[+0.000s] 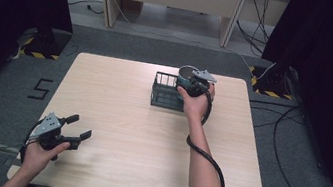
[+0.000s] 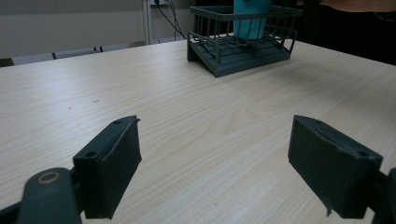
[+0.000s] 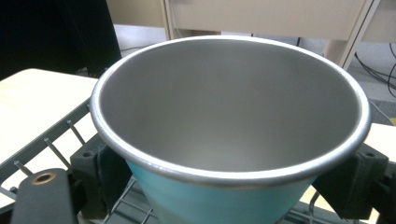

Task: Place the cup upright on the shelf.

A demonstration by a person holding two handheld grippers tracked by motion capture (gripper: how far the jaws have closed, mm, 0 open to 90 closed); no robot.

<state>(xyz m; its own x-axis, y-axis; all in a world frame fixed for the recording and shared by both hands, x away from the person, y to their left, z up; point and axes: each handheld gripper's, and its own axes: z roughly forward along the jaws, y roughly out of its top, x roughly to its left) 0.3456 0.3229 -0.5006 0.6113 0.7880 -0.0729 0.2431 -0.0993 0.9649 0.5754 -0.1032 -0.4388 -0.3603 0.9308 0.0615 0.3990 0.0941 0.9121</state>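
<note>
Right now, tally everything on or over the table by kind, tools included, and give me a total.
Cups: 1, a teal cup with a bare metal inside, held by the right tool in the basket.
Wire baskets: 1, a dark basket on the table.
Tools: 2, the right one and the left tool, its jaws apart.
Total: 4

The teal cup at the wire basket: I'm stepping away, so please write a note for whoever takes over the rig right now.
Right gripper: shut on the teal cup, a jaw on each side, upright over the dark wire basket at the table's far side.
Left gripper: open, holding nothing, near the table's front left corner.
Done: cup is at the basket, inside its walls in the left gripper view.
Left: whether it rests on the basket floor is unclear; set it down, release.
</note>
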